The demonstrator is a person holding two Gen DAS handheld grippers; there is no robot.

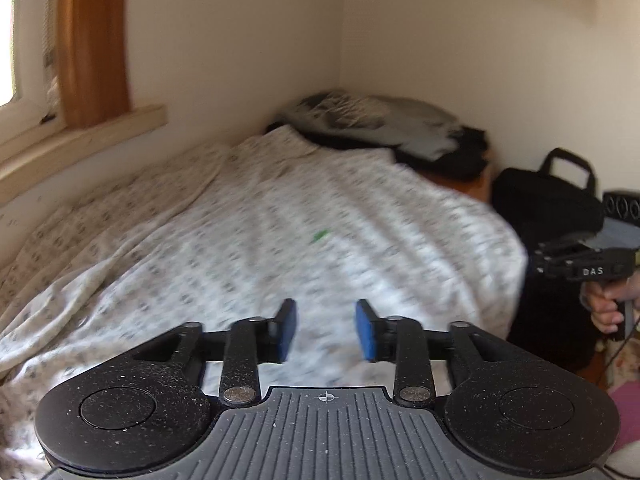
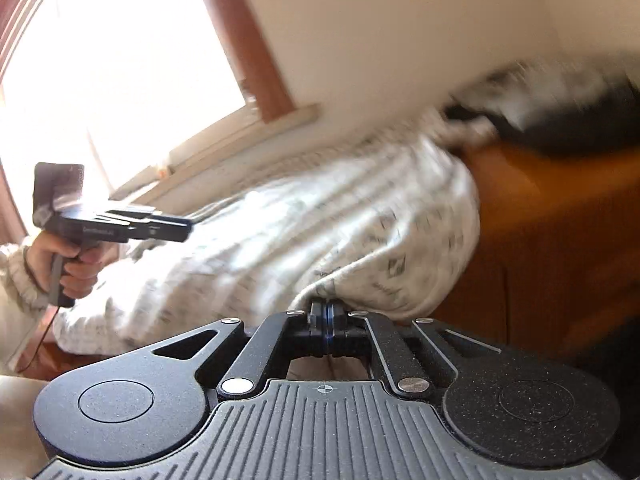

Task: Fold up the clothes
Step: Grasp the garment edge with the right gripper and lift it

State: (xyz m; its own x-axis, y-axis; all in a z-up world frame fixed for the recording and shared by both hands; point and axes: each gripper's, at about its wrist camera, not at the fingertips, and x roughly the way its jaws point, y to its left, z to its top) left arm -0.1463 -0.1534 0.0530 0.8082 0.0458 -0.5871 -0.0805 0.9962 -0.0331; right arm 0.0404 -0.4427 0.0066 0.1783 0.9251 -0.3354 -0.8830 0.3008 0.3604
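A white cloth with a small grey print [image 1: 280,232] lies spread over the bed and hangs off its right edge. My left gripper [image 1: 326,330] hovers over the near part of the cloth, open, with nothing between its blue pads [image 1: 366,330]. In the right wrist view my right gripper [image 2: 328,320] is shut on the hanging edge of the white printed cloth [image 2: 320,236], pinching a fold right at the fingertips. The right gripper body [image 1: 580,266] shows at the right edge of the left wrist view, held by a hand [image 1: 604,308].
A pile of dark and grey clothes [image 1: 384,128] sits at the far corner of the bed. A black bag [image 1: 548,196] stands to the right. A window sill [image 1: 80,140] runs along the left. The orange-brown bed frame [image 2: 540,220] is beside the cloth.
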